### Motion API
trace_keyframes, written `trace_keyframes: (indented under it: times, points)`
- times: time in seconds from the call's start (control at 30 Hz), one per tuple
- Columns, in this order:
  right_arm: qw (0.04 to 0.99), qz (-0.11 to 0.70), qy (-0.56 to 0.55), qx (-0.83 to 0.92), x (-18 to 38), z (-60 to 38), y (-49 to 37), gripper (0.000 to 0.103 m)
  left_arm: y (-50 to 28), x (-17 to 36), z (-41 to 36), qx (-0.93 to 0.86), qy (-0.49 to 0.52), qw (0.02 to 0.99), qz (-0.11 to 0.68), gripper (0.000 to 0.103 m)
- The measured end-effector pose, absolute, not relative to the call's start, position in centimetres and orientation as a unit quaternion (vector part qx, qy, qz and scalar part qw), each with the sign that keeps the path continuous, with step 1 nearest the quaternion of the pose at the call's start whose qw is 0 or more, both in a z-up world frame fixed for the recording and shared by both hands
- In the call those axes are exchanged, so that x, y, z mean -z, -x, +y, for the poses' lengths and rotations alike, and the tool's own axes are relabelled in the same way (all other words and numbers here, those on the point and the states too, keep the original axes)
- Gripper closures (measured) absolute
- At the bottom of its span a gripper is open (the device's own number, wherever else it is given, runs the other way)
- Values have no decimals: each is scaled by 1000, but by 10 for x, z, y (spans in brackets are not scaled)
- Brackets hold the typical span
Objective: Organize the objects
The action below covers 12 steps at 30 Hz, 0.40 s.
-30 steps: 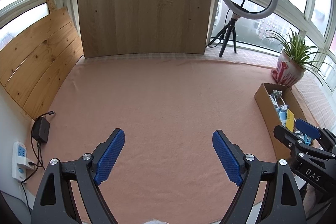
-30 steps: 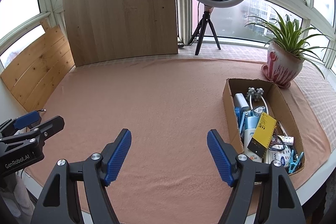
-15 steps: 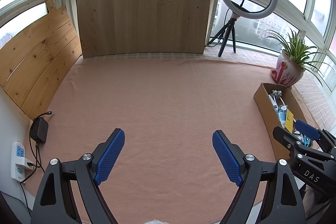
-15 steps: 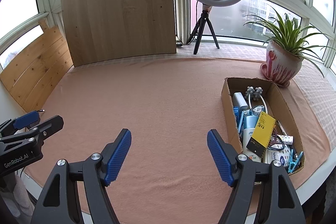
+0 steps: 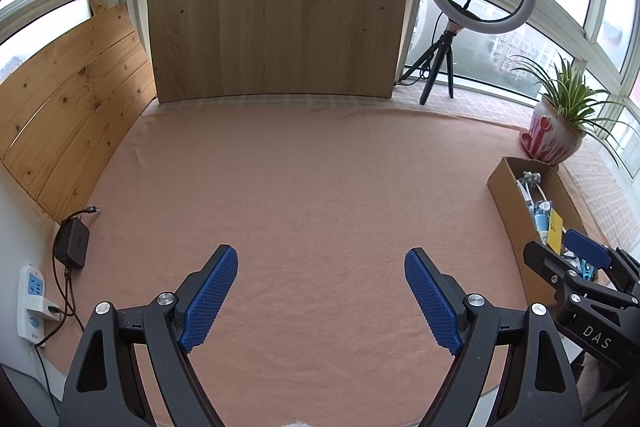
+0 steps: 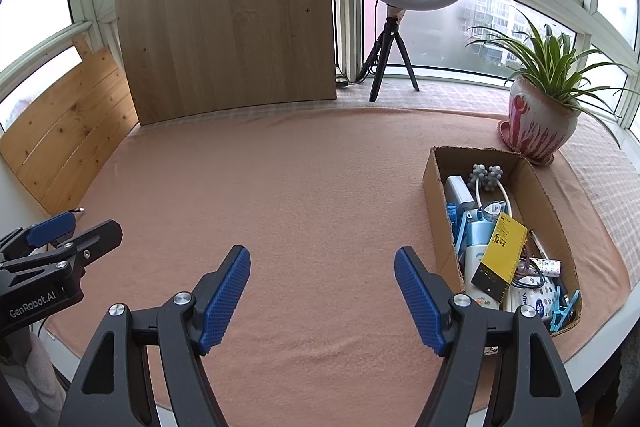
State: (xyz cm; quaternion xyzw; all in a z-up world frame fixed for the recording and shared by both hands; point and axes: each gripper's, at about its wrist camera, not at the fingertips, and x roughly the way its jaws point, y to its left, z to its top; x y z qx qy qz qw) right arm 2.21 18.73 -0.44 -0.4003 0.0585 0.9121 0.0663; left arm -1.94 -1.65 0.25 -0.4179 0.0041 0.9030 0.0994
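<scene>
A cardboard box (image 6: 434, 183) stands at the right of the pink cloth (image 6: 280, 187), packed with small items: a yellow card (image 6: 500, 251), a grey massage roller (image 6: 486, 175), blue bottles and clips. The same box (image 5: 505, 191) shows at the right edge of the left wrist view. My left gripper (image 5: 320, 269) hangs open over bare cloth near the front edge, nothing between its blue pads. My right gripper (image 6: 322, 269) is open too, left of the box and holding nothing. Each gripper appears in the other's view, at its edge.
A potted plant (image 6: 538, 123) stands behind the box. A ring light on a tripod (image 6: 394, 27) and a wooden board (image 6: 228, 43) stand at the back. Wooden planks (image 5: 60, 115) line the left side. A charger (image 5: 72, 243) and power strip (image 5: 30, 301) sit at the near left.
Both views have shifted very slightly; the grippers stay open and empty over the cloth. Nothing was picked up or set down.
</scene>
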Motion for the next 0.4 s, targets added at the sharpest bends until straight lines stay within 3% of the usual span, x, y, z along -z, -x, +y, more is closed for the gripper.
trace_keyframes:
  times: [0.4]
  points:
    - [67,57,410,-908,12,185,-16,32,31,15,-23,-896,433,95,-4,14]
